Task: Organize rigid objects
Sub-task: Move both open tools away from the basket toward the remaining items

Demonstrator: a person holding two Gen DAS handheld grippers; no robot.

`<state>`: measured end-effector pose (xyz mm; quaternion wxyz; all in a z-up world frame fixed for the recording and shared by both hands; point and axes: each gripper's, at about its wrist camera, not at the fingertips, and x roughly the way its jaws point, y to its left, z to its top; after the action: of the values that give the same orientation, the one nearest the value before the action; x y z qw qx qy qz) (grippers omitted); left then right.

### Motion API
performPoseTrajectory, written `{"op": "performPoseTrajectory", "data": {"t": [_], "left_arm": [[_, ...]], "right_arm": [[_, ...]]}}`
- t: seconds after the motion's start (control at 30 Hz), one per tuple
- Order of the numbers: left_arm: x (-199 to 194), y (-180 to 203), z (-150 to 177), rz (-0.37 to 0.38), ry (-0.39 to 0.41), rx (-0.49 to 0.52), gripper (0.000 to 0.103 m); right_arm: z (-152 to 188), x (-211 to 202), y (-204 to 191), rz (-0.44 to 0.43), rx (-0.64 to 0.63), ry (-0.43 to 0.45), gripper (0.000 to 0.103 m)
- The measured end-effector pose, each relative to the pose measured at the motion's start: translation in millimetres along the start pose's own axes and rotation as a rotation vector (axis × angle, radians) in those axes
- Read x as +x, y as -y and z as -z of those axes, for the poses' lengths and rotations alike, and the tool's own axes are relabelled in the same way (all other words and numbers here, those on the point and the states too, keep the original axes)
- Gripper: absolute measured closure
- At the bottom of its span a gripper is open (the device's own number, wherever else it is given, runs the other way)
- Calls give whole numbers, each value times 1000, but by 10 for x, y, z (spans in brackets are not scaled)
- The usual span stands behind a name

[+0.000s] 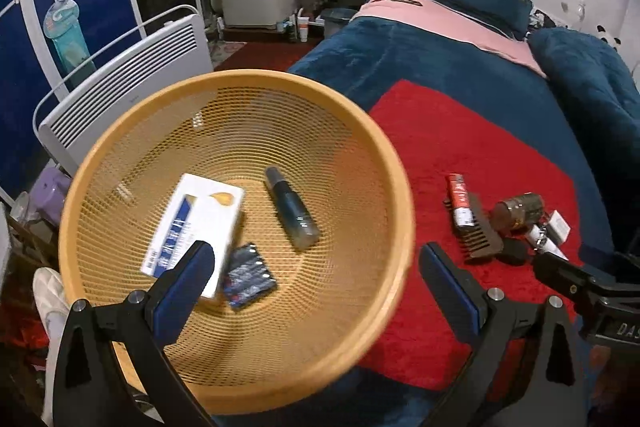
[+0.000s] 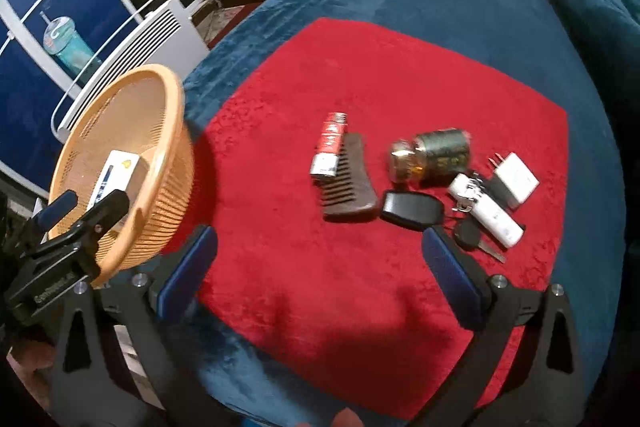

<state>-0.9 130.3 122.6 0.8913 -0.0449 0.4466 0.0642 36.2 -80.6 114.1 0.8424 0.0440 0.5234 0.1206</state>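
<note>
In the left wrist view, the left gripper hangs over an orange mesh basket, its jaws spread wide and gripping nothing. The basket sits at the left edge of the red cloth on the bed. Inside the basket lie a white and blue box, a dark slim bottle to the right of the box, and a blurred dark blue packet just below the box. To the right of the basket, on the red cloth, a small group of things lies close together: a red tube, a brown comb touching it, a dark jar on its side, and a white cylinder. The right gripper reaches in from the right edge, near that group.

In the right wrist view, the right gripper hovers above the red cloth, jaws released and empty. Beyond it lie the red tube, the brown comb against it, a black key fob at the comb's right end, the jar, a white cylinder, a white plug and a key. The basket stands left of the cloth, tilted in this view, with the white box inside. The left gripper shows at the basket's near rim.
</note>
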Motion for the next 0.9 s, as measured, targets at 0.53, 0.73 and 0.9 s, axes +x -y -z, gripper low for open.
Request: {"op": "performPoseTrajectory", "data": {"t": [0.53, 0.73, 0.9], "left_arm": [[-45, 540, 49, 23, 54, 88, 1], [-20, 825, 103, 54, 52, 139, 1], [14, 1102, 183, 87, 47, 191, 1]], "right_arm": [[167, -106, 707, 68, 105, -8, 0], [242, -122, 987, 93, 158, -13, 0], [304, -102, 1202, 109, 195, -22, 0]]}}
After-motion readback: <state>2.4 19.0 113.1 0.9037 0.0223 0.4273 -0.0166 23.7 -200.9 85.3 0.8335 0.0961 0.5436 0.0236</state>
